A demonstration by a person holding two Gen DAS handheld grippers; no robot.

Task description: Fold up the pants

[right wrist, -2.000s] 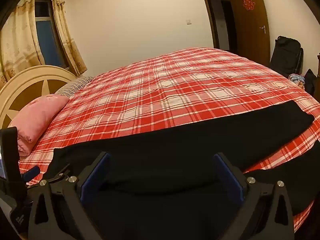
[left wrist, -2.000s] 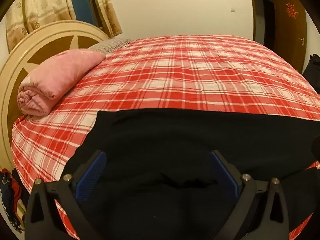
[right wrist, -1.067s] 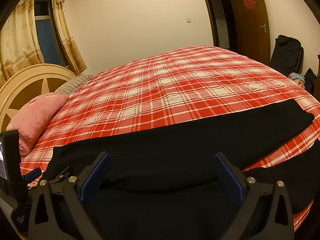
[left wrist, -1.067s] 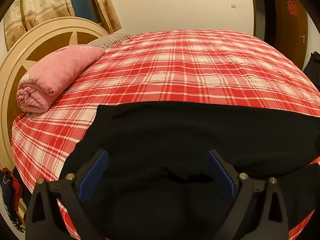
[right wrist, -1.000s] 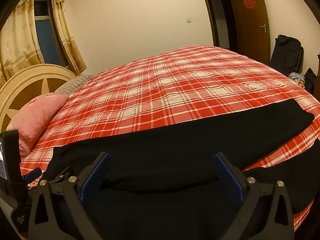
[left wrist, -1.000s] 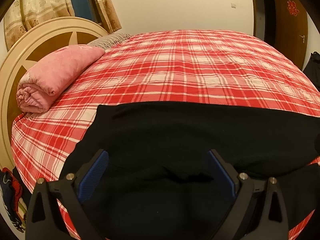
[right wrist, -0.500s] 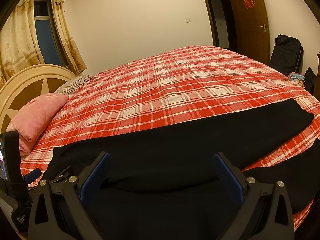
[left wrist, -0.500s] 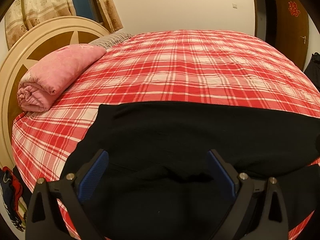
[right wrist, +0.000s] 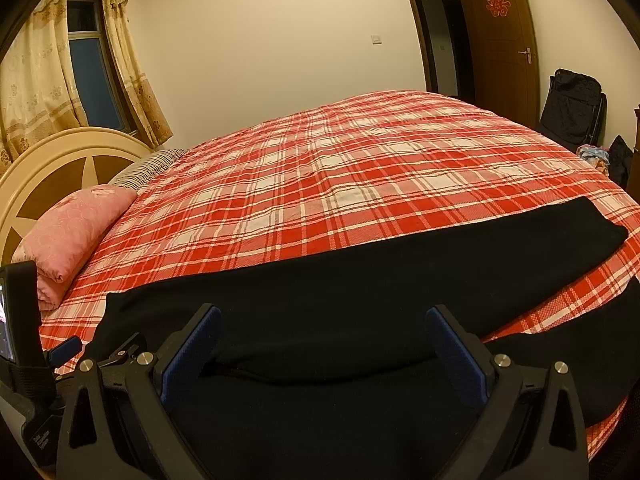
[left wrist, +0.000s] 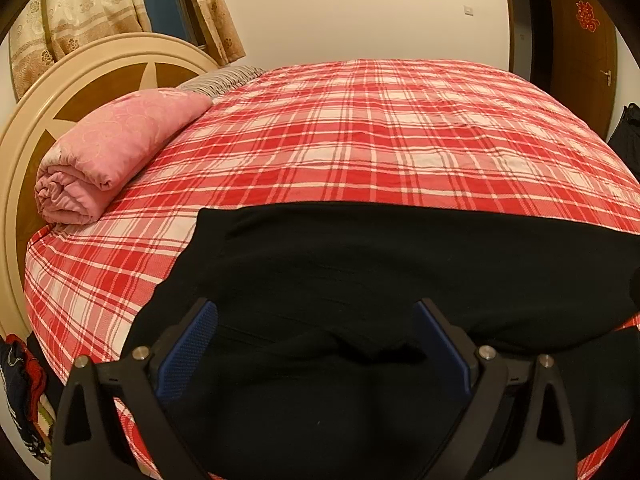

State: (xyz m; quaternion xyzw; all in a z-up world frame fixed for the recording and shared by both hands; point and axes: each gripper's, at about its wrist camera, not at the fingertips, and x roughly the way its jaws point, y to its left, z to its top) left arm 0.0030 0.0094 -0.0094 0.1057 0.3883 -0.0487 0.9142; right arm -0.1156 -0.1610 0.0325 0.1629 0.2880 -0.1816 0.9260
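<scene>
Pants [right wrist: 360,292] of soft, limp black cloth are spread across the bed [right wrist: 360,184]; hems are best pinched, both the left gripper [left wrist: 314,344] and right gripper [right wrist: 324,344] being held spread wide, empty

A red paper sign [right wrist: 496,2] with a Chinese double-happiness character is stuck on the brown wooden door [right wrist: 504,52]. No other words can be read.

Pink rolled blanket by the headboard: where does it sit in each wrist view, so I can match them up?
Left wrist view: the pink rolled blanket lies upper left, on the plaid bed beside the headboard, its rolled end toward the camera.
Right wrist view: the blanket sits at the far left edge, at mid-height, smaller.
Shared landmark: the cream headboard with its star inlay, directly behind the blanket in both.
</scene>
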